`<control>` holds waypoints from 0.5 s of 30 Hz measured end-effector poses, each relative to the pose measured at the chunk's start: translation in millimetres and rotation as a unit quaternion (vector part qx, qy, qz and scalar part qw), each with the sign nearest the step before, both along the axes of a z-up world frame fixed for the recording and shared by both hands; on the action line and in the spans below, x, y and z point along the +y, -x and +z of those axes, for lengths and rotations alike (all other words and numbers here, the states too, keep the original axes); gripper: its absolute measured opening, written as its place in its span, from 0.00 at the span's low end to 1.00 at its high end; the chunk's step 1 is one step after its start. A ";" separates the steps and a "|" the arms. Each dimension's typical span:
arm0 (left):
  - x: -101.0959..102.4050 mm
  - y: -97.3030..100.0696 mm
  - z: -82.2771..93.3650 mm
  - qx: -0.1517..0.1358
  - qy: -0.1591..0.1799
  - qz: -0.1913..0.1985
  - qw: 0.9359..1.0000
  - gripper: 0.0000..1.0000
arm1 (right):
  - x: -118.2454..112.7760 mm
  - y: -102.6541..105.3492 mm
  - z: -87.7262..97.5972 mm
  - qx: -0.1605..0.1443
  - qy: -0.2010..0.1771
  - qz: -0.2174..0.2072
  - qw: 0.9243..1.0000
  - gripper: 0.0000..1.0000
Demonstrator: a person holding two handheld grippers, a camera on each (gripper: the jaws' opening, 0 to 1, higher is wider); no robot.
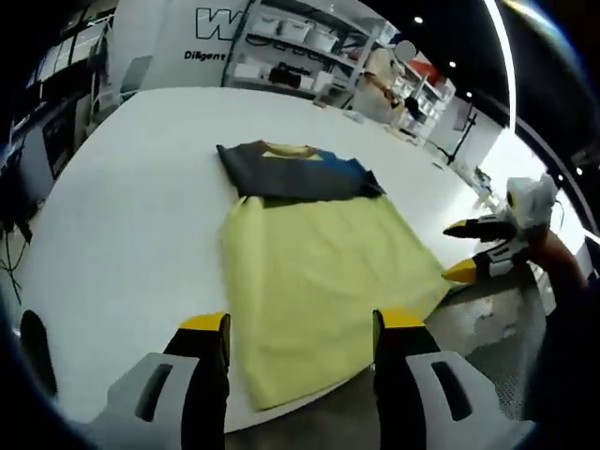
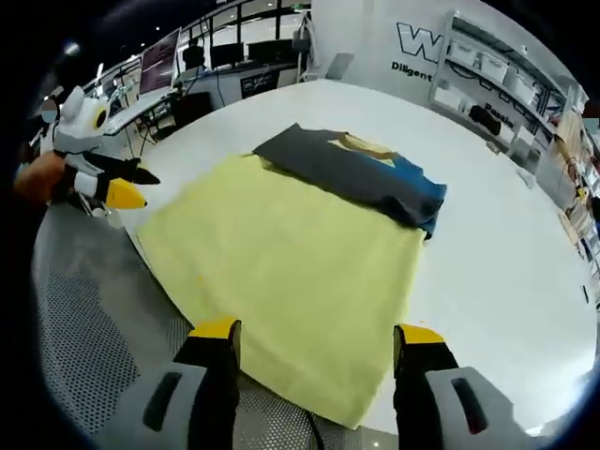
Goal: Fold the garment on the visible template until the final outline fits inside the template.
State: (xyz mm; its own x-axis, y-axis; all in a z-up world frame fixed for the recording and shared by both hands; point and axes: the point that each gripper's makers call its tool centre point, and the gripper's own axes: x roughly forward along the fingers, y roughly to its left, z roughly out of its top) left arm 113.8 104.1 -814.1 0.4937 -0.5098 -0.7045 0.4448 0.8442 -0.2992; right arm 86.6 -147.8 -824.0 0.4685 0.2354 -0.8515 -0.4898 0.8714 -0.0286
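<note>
We stand in a bright workroom with storage shelves [image 1: 300, 47] along the back and a white wall panel [image 2: 412, 42] lettered with a large "W" and, beneath it, a smaller line that starts "Diligent"; the rest is cut off. A wide white tabletop [image 1: 131, 187] carries the garment [image 1: 319, 262], a T-shirt with a pale yellow body and a dark charcoal upper part showing a blue patch and a yellow collar. It lies flat, collar toward the far side, its hem hanging slightly over the near edge of the tabletop. We cannot make out a template outline.

In the left gripper view, the left gripper [image 1: 298, 323] hovers at the near edge, its yellow-tipped jaws spread apart and holding nothing, the hem between and just beyond them. The right gripper [image 2: 317, 333] is likewise spread wide and empty, poised over the hem's near corner. Below the edge lies a perforated grey surface [image 2: 94, 319].
</note>
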 end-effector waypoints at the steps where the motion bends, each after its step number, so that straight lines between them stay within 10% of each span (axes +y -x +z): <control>1: 2.9 2.3 -5.4 0.004 -0.019 -0.006 1.000 0.54 | -0.9 0.6 -2.0 0.004 0.002 0.001 1.000 0.62; 15: 19.4 21.4 -34.8 0.060 -0.108 -0.055 0.991 0.35 | -44.5 22.3 -29.8 0.106 0.027 -0.037 0.993 0.34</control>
State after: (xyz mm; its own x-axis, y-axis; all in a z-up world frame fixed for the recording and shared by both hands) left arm 92.5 123.5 -848.9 0.3500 -0.3864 -0.8533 0.5100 0.8427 -0.1724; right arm 64.3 -192.3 -853.8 0.2917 0.1593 -0.9431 -0.4252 0.9049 0.0213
